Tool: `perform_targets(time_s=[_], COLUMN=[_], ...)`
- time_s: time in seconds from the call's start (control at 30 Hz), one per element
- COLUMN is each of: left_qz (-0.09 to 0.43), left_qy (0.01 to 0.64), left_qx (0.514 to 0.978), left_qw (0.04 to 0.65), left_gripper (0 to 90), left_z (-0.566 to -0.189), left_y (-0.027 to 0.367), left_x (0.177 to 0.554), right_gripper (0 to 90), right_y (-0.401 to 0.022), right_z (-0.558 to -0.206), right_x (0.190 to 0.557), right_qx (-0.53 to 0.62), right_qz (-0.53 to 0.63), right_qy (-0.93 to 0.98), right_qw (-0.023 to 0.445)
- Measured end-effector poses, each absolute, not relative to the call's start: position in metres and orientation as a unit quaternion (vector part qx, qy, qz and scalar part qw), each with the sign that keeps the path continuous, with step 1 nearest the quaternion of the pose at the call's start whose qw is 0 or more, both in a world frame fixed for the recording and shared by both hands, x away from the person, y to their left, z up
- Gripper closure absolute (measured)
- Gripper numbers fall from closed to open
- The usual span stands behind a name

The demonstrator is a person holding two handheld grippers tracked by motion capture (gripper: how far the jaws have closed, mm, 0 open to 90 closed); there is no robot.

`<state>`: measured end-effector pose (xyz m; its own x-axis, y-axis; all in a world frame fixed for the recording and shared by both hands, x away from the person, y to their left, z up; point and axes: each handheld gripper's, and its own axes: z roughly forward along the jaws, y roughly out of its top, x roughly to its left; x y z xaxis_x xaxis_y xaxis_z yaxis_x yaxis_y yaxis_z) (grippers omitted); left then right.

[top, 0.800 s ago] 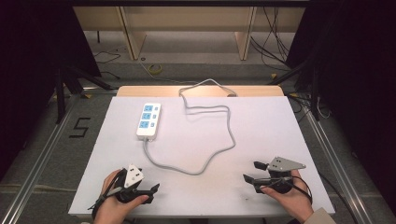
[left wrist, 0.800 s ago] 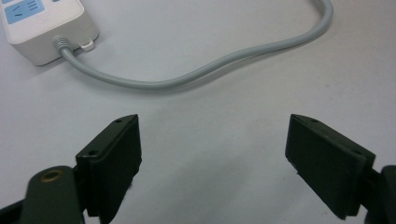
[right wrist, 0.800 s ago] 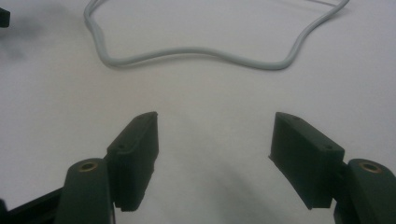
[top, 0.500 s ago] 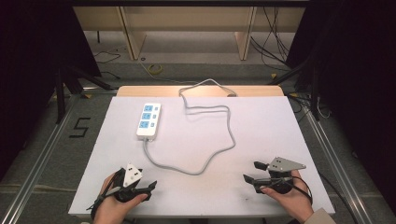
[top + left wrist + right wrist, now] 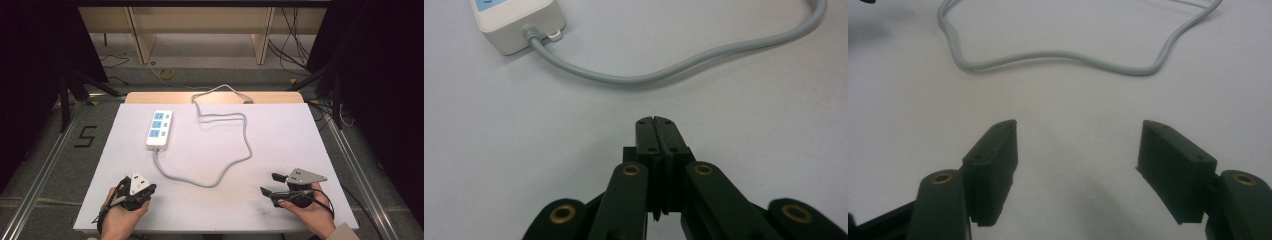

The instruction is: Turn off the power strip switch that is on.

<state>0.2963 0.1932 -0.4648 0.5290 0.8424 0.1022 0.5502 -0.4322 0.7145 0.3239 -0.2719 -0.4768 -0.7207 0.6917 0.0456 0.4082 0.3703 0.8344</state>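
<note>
Since the earlier frames, the left gripper (image 5: 136, 192) is sitting a little lower and nearer the table's front edge, while the right gripper (image 5: 280, 186) is staying where it was. From the high view, a white power strip (image 5: 159, 129) is lying toward 11 o'clock on the white table (image 5: 280, 135), its grey cable (image 5: 235, 150) looping toward 6 o'clock, curving back up through the middle and running off the far edge at 12 o'clock, where its end is dropping out of sight. Both hands are being cut off by the bottom edge, the left hand (image 5: 120, 217) at 7 o'clock and the right hand (image 5: 310, 212) at 5 o'clock. From the left gripper view, the jaws are pressing flat together on nothing above bare tabletop; the power strip's end is showing at 11 o'clock, cropped by the frame, with the cable leaving it and sweeping toward 1 o'clock. From the right gripper view, the jaws are standing wide apart with empty table between them; the cable is winding across the top, blurred, and a dark smudge at 10 o'clock is too soft to identify.
</note>
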Motion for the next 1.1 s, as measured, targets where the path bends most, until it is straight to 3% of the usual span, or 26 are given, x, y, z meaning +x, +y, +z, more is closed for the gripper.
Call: perform_targets(time_s=[1.1], left_qz=[0.216], left_qy=[0.442], left_qx=[0.814], left_qw=[0.308], left_gripper=[89.6], left_z=[-0.453], left_y=[0.197], left_x=[0.318], right_gripper=[33.0], right_y=[-0.272], right_z=[-0.477], right_x=[0.324], right_qx=[0.339], right_qz=[0.447], right_qy=[0.812], right_qw=[0.16])
